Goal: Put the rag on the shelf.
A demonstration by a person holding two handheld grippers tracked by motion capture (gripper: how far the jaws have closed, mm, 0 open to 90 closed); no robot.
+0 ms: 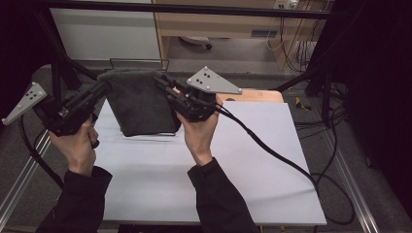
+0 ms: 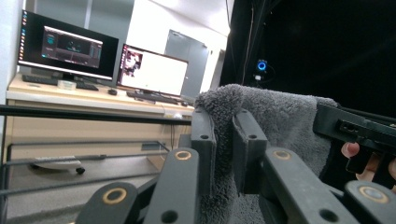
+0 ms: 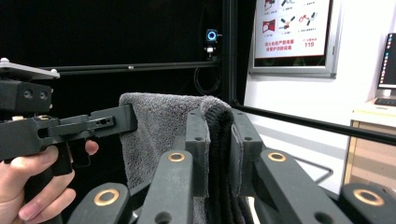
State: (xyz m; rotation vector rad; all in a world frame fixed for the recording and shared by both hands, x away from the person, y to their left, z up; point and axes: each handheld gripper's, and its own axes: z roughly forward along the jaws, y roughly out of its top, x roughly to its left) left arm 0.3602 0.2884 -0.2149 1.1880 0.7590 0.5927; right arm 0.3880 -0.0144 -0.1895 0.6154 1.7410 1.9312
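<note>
High view: left gripper [image 1: 99, 90] and right gripper [image 1: 163, 83], jaws clamped on the grey towel's [image 1: 138, 104] top corners, hold it hanging at twelve o'clock over the table [image 1: 252, 160] (keep both level, edge taut).

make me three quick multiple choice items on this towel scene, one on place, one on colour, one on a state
1. Where is the towel?
A. flat on the table
B. held up above the table
C. on the floor

2. What colour is the towel?
A. dark grey
B. red
C. yellow

3. How is the left gripper?
A. wide open
B. lying on the table
C. shut on the towel

Key: 1 B, it hangs from both grippers over the white table. 2 A, grey in every view. 3 C, its pads pinch the top edge, like the right gripper.
</note>
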